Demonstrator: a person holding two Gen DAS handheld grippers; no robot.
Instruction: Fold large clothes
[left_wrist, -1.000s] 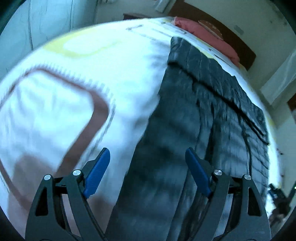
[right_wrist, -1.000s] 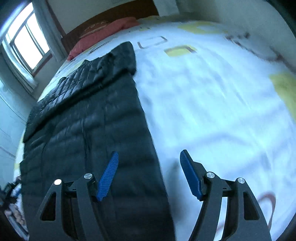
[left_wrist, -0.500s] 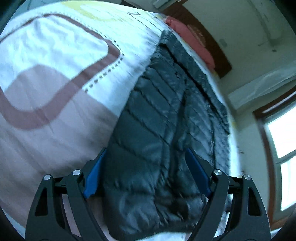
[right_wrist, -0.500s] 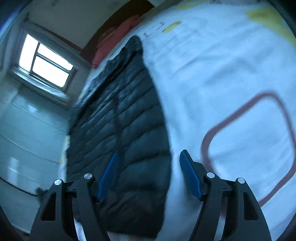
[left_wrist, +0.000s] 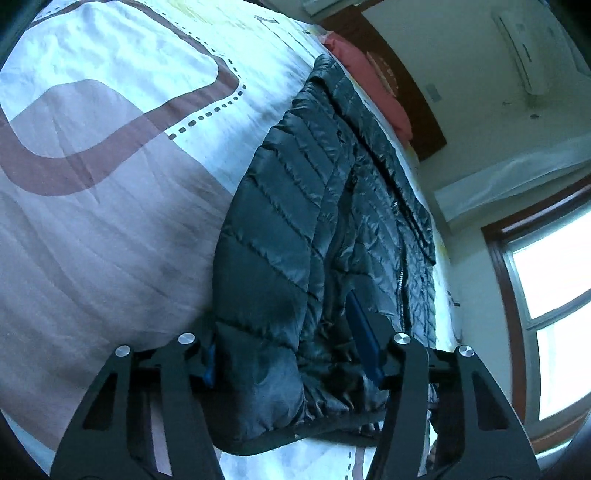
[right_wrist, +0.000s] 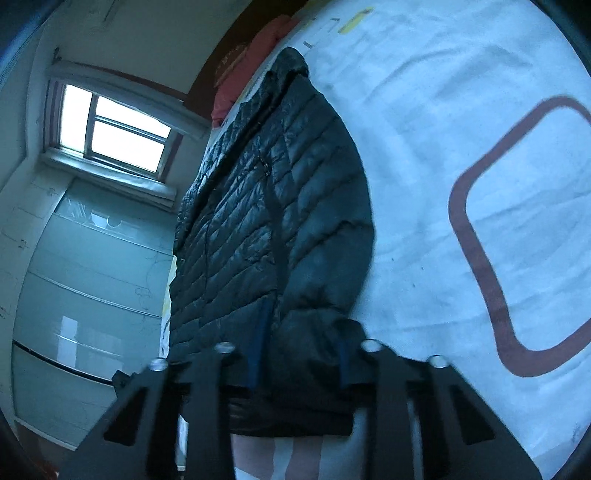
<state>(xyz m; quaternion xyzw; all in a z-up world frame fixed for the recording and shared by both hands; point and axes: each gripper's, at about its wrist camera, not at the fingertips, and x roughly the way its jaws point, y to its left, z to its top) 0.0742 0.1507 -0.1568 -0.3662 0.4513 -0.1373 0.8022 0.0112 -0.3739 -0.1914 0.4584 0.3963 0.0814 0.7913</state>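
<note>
A dark quilted down jacket (left_wrist: 317, 229) lies lengthwise on the bed, its hem nearest me. In the left wrist view my left gripper (left_wrist: 291, 354) is open with its blue fingers straddling the jacket's hem corner; the left finger is mostly hidden under the fabric. In the right wrist view the jacket (right_wrist: 273, 221) fills the middle, and my right gripper (right_wrist: 299, 354) is open with its fingers pushed into the other hem corner. Neither pair of jaws is closed on the fabric.
The bed sheet (left_wrist: 110, 177) is white with brown rounded outlines (right_wrist: 476, 240). A red pillow (left_wrist: 373, 81) and dark headboard lie at the far end. A window (right_wrist: 118, 129) and a wardrobe (right_wrist: 74, 295) stand beside the bed.
Both grippers dropped low and moved forward to the jacket's near hem; the fingers now straddle its two corners, and both remain open.
</note>
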